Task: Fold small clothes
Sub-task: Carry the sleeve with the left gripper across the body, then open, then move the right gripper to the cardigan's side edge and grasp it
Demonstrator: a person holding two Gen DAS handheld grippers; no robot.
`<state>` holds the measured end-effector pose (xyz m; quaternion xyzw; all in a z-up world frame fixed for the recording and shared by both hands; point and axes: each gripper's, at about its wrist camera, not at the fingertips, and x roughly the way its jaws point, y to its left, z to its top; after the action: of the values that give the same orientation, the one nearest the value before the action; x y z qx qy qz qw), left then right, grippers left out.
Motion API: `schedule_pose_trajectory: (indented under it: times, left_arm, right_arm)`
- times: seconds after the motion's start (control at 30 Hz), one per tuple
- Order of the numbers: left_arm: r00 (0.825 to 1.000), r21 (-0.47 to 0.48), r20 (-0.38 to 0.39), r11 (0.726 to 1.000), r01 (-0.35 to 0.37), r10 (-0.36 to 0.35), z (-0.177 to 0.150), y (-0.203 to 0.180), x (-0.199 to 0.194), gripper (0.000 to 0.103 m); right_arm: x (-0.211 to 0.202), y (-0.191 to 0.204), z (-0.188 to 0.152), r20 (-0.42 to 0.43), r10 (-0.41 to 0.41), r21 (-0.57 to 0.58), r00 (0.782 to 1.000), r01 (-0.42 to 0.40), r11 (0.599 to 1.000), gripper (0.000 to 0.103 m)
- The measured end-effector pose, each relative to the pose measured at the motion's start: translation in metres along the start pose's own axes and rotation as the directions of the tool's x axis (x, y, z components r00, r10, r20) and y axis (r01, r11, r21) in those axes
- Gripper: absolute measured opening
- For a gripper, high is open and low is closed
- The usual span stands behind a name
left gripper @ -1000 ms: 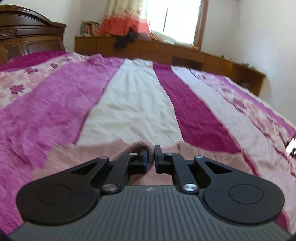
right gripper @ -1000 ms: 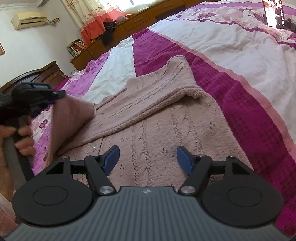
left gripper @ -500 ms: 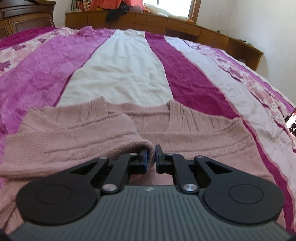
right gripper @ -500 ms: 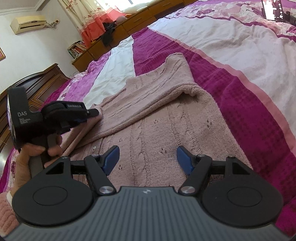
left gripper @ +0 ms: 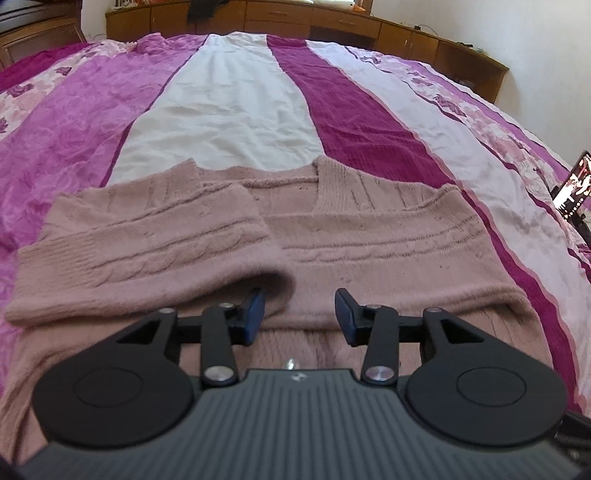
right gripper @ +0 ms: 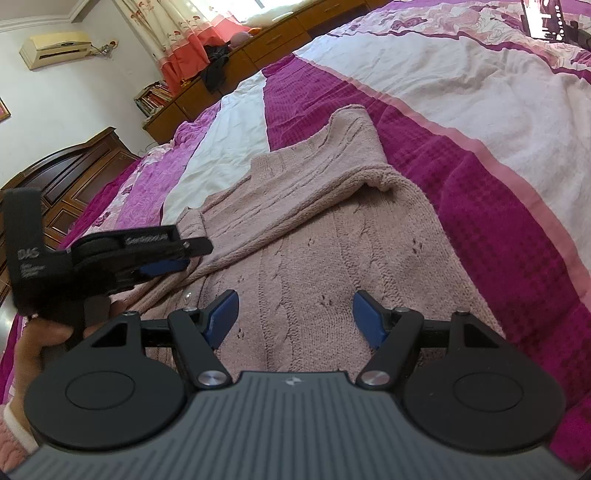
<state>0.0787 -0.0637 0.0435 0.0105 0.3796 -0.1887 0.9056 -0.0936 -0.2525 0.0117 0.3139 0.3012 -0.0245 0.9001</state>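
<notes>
A dusty-pink knitted sweater (left gripper: 369, 236) lies flat on the striped bedspread, both sleeves folded across its chest. My left gripper (left gripper: 299, 315) stands open just in front of the left sleeve's cuff (left gripper: 273, 280), holding nothing. The right wrist view has that same sweater (right gripper: 332, 240) running away from me, its right sleeve (right gripper: 354, 162) folded inward. Low over the sweater's body my right gripper (right gripper: 295, 315) is open and empty. The left gripper (right gripper: 162, 258) appears at the left of that view, held by a hand (right gripper: 40, 339).
The bedspread (left gripper: 236, 110) has magenta, white and floral stripes and stretches far beyond the sweater. A phone on a stand (left gripper: 574, 184) sits at the bed's right edge. Low wooden cabinets (left gripper: 332, 26) line the far wall, and a dark wooden headboard (right gripper: 66, 177) stands at the left.
My left gripper has lowered the left sleeve onto the sweater's chest and opened, letting the cuff go. The right gripper has stayed open over the sweater's body.
</notes>
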Motion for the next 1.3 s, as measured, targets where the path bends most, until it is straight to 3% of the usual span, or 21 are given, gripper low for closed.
schedule_pose_trajectory:
  times: [0.53, 0.8, 1.13, 1.3]
  left_arm:
    - [0.992, -0.023, -0.014, 0.992, -0.127, 0.127, -0.018, 0.049, -0.058, 0.044]
    - [0.975, -0.077, -0.018, 0.972, -0.223, 0.223, -0.03, 0.088, -0.079, 0.044]
    - [0.965, -0.162, -0.037, 0.952, -0.261, 0.258, -0.045, 0.128, -0.084, 0.044]
    - [0.956, -0.159, -0.04, 0.943, -0.294, 0.291, -0.049, 0.133, -0.081, 0.044]
  right_arm:
    - [-0.003, 0.01, 0.002, 0.001, -0.003, -0.013, 1.0, 0.003, 1.0, 0.075]
    - [0.001, 0.029, 0.015, -0.01, 0.036, -0.06, 0.999, -0.036, 0.998, 0.075]
    - [0.053, 0.074, 0.052, -0.093, 0.118, -0.088, 0.989, -0.126, 0.988, 0.075]
    - [0.095, 0.095, 0.066, -0.141, 0.108, -0.067, 0.984, -0.119, 0.991, 0.075]
